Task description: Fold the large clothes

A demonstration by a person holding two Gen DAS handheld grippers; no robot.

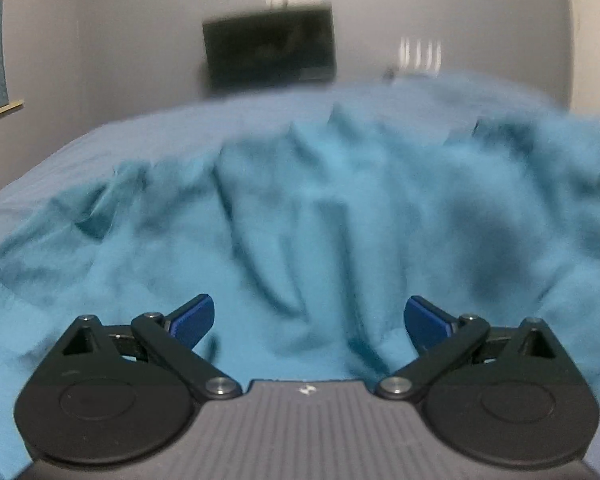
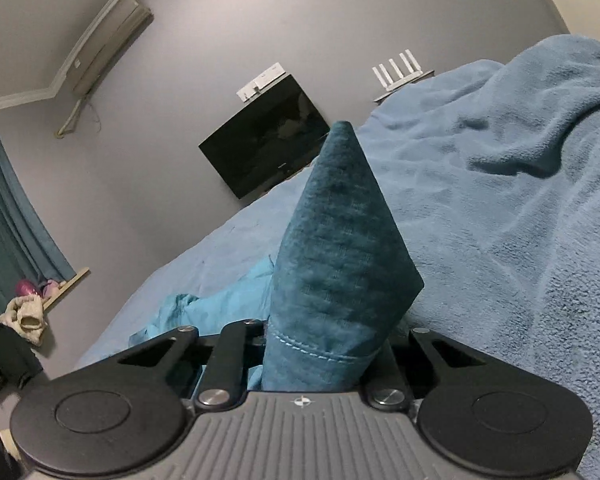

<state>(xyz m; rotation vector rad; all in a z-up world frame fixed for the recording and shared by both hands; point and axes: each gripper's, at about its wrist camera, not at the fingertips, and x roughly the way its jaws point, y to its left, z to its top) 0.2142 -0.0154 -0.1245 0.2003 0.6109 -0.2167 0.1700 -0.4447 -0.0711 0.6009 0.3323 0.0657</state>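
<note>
Now right hand-held gripper (image 2: 324,344) pinches garment (image 2: 340,264)

Two grippers are counted, the left gripper (image 1: 309,316) and the right gripper (image 2: 324,344); one teal garment (image 1: 300,216) is seen; one bed (image 2: 228,248) is seen; one fleece blanket (image 2: 500,200), one television (image 2: 264,148), one air conditioner (image 2: 108,40) and one curtain (image 2: 16,216) are counted.

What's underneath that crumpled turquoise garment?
The turquoise garment lies on a light-blue bedsheet, visible past its far edge. Whatever lies directly beneath its folds is covered.
</note>
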